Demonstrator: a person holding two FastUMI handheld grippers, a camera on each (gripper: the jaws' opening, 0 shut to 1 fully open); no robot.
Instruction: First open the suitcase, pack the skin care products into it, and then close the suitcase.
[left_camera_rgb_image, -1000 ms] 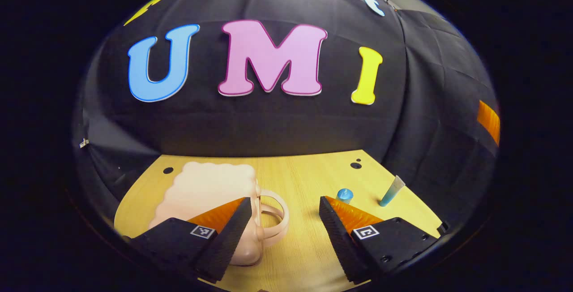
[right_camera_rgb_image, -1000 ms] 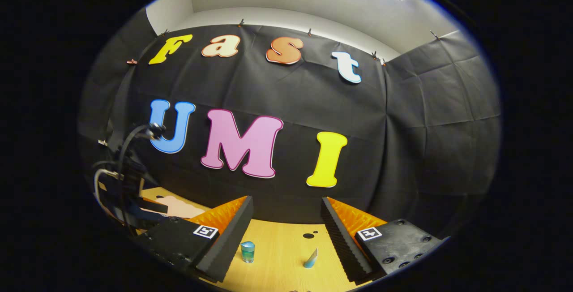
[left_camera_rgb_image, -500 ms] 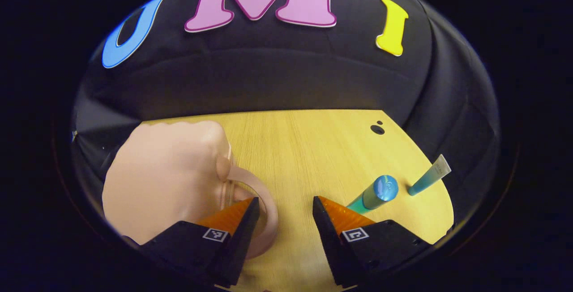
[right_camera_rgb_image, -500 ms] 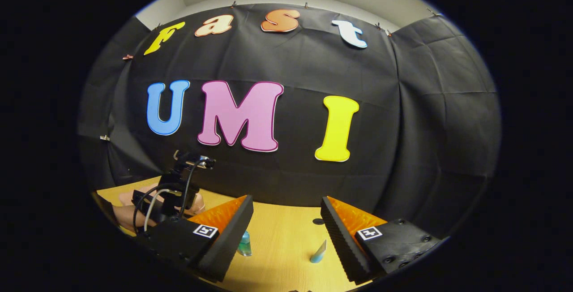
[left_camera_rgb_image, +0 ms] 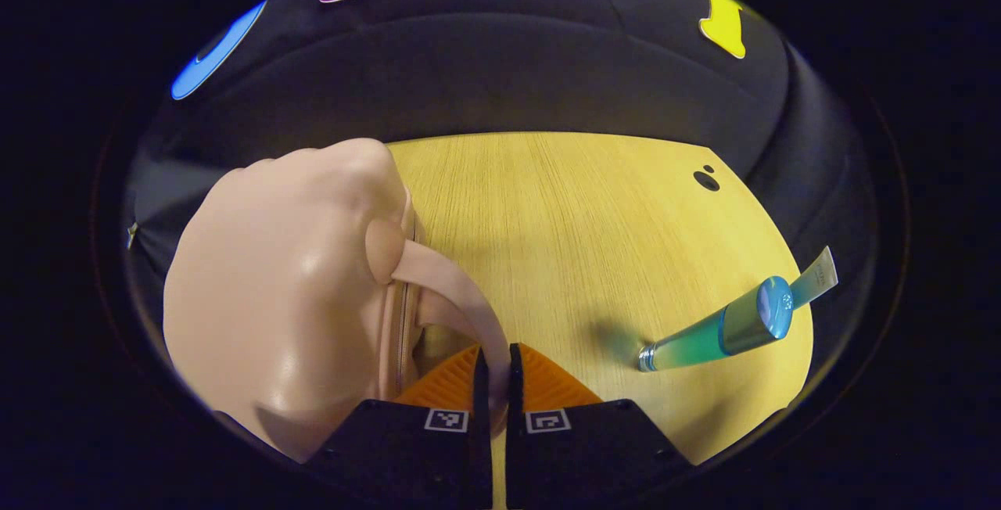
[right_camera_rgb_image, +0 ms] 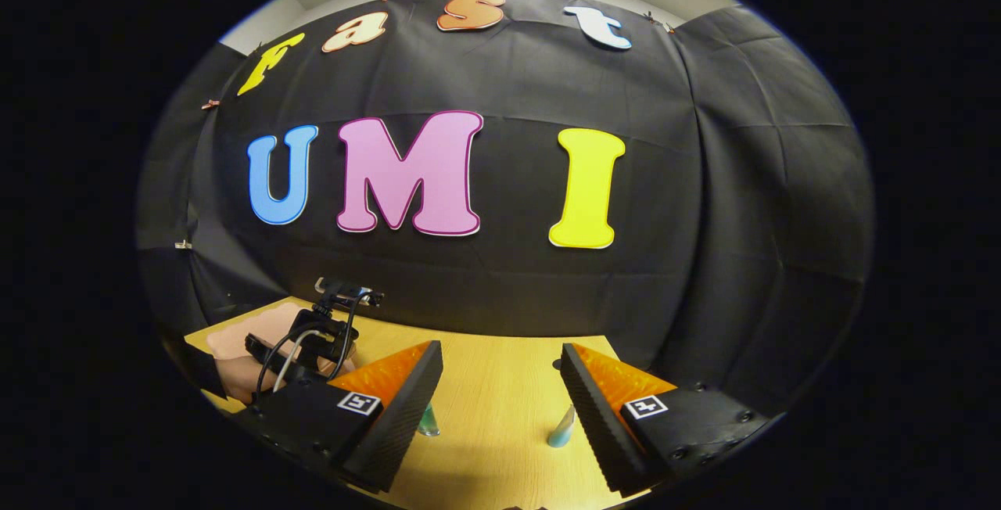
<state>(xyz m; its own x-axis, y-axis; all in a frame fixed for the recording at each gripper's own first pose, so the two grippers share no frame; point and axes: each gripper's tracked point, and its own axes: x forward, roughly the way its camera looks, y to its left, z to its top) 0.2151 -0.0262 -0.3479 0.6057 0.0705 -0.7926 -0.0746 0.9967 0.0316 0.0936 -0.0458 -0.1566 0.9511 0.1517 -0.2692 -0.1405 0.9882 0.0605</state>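
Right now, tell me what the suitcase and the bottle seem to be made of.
Suitcase: probably smooth hard plastic, pale pink; soft glossy highlights on its rounded shell. Bottle: likely translucent glass or plastic, teal fading to clear, with a shiny blue cap.

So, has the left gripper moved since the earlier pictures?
Yes. The left gripper came forward and down to the pink suitcase, which looms larger against the wooden table, and its fingers, open earlier, are now shut on the suitcase handle.
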